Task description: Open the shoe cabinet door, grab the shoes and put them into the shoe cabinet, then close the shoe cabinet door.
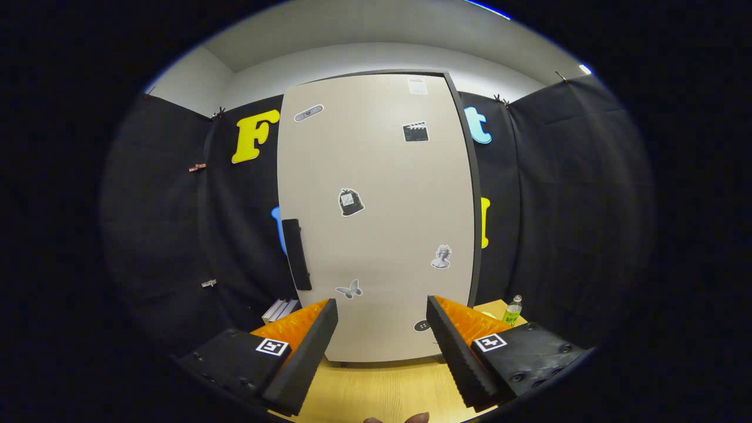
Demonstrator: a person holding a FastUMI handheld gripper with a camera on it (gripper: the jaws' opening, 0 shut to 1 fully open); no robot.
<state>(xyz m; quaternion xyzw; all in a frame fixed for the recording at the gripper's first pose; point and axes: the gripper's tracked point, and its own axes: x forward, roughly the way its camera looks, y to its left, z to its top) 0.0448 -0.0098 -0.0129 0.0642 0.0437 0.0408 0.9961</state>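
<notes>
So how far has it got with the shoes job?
Nothing looks done yet. The shoe cabinet door stands shut, its dark handle untouched on the door's left edge. The gripper is open and empty, fingers spread over the wooden table, facing the door. Opening the door, loading shoes and closing are all left.

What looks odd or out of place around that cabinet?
Nothing stands out. The shoe cabinet door is shut and upright, its handle intact, a green bottle stands upright beside it. The open gripper holds nothing.
</notes>
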